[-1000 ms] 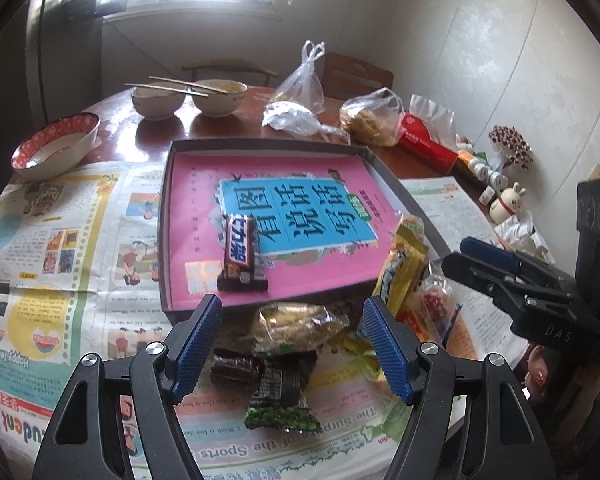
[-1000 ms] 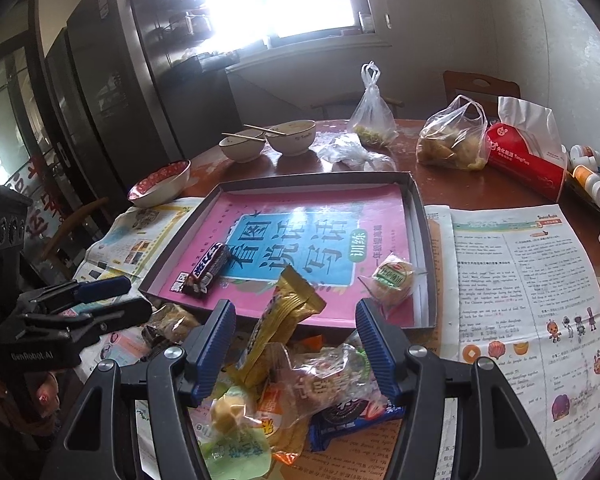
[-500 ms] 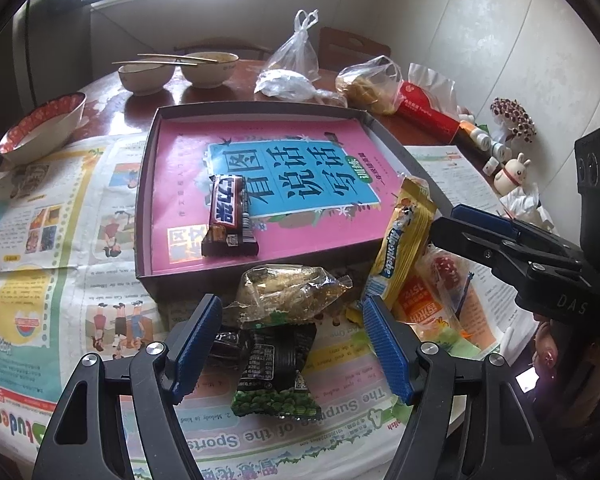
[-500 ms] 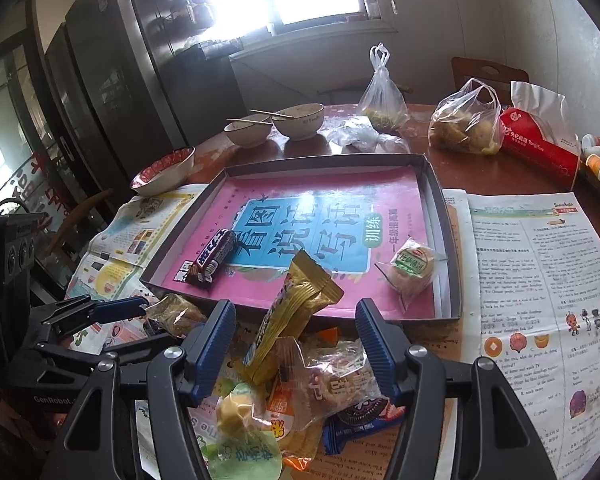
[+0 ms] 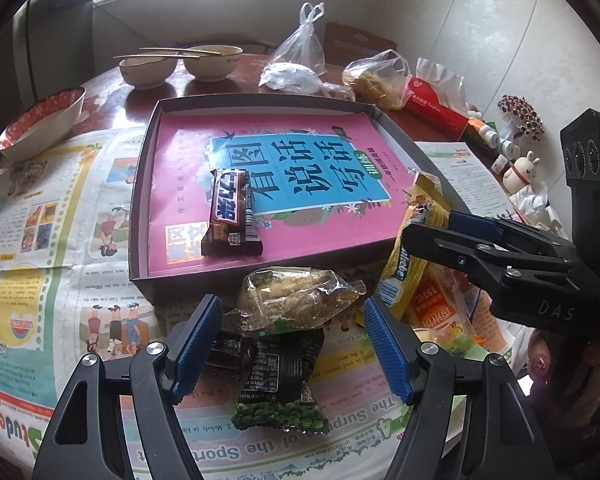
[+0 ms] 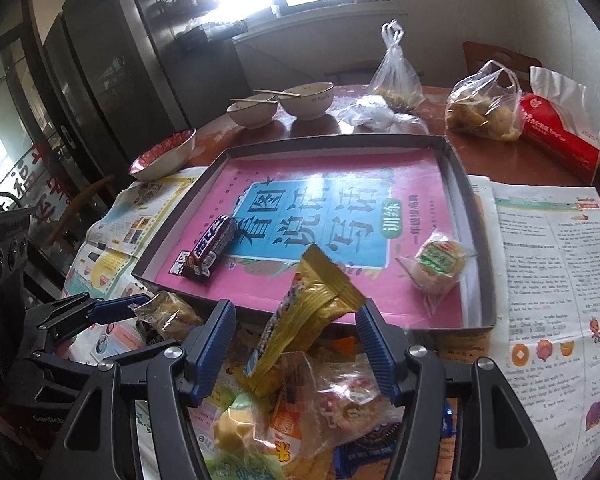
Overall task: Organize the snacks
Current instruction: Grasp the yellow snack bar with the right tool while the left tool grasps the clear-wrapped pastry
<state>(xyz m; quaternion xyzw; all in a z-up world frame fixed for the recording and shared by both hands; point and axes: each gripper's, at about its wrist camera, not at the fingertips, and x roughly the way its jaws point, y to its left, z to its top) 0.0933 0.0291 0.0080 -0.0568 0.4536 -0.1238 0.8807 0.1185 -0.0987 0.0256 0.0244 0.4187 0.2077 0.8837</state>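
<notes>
A shallow dark tray (image 5: 140, 216) lined with a pink booklet sits mid-bench on spread newspaper (image 5: 52, 208), its near wall facing both tools and its floor mostly bare. On that floor lies a brown chocolate bar (image 5: 230, 216) toward the near left corner, and the right wrist view adds a round green-labelled cake (image 6: 438, 262) near the right wall, which the left view does not show. The loose snacks lie in a heap on the newspaper just outside the tray's near wall. The left tool (image 5: 294, 344) is tilted down over a clear packet of brownish pieces (image 5: 296, 300) that lies on a dark green-pea packet (image 5: 280, 396); its blue pads are spread, with the clear packet between them but touching neither. The right tool (image 6: 296, 350) is likewise tilted down and spread; a yellow wrapper (image 6: 300, 316) stands tilted between its pads with its top over the tray's edge, and its upper corner looks close to or against the right pad, though I cannot tell if they touch. The left view shows the right tool from the side, just beside that yellow wrapper. Beyond the tray the wooden bench (image 6: 512, 160) is crowded with bowls (image 5: 180, 64), plastic bags (image 6: 480, 108) and a red tissue pack (image 6: 556, 140).
</notes>
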